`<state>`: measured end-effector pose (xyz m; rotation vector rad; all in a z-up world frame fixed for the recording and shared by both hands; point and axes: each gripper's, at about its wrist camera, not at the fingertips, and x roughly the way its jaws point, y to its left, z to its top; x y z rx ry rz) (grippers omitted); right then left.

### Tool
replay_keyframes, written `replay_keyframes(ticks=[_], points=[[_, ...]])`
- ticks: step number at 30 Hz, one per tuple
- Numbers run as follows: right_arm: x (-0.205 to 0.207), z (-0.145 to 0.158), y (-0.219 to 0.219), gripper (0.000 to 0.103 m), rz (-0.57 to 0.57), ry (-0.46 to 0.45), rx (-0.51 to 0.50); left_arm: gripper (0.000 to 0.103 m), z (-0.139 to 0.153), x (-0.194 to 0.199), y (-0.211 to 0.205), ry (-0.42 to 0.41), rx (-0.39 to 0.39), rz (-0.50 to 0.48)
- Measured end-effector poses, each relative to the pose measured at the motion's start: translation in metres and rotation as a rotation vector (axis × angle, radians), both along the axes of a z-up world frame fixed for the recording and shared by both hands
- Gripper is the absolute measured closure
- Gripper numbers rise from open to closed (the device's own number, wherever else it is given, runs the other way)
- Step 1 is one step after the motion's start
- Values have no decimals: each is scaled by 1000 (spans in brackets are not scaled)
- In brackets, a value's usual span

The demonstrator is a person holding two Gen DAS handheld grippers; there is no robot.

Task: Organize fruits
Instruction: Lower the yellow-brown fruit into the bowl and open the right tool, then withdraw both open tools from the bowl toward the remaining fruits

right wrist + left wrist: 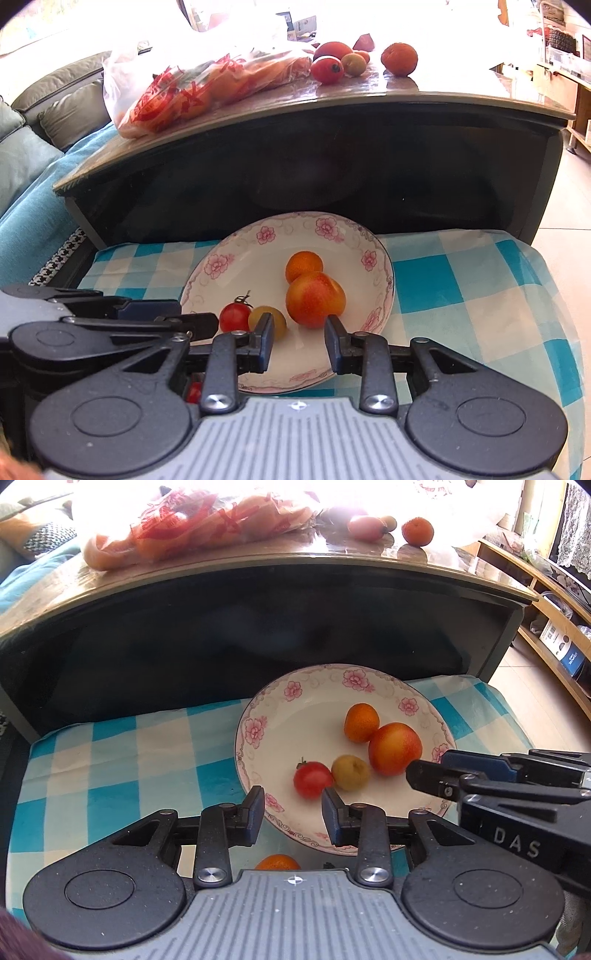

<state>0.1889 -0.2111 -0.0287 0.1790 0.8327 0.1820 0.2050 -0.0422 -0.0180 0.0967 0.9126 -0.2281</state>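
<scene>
A white plate with pink flowers (258, 731) (221, 266) sits on a blue checked cloth. On it lie a small orange (361, 722) (303, 266), a red-orange peach (394, 747) (314, 303), a yellow-green fruit (350, 772) (277, 320) and a cherry tomato (312, 779) (234, 316). My left gripper (293, 816) is open and empty over the plate's near rim. My right gripper (300, 341) is open and empty just short of the peach. It shows from the side in the left wrist view (424, 775). An orange fruit (277, 862) peeks out below the left gripper.
A raised tabletop (332, 559) (443, 92) behind the plate carries a plastic bag of fruit (192, 524) (199, 85) and loose fruits (417, 531) (399, 59). A dark recess lies under it. A sofa (33, 122) is at the left, shelves (554, 590) at the right.
</scene>
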Motion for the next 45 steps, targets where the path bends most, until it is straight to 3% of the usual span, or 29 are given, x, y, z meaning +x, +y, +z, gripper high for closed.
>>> replay_keyframes(ticks=[19,45], points=[[-35,25,30,71,46,-4,-25,57,14,-44,28,12,6,-3],[-83,25,29,71,-2,38,18,57,14,-91,24,33,-19,-31]])
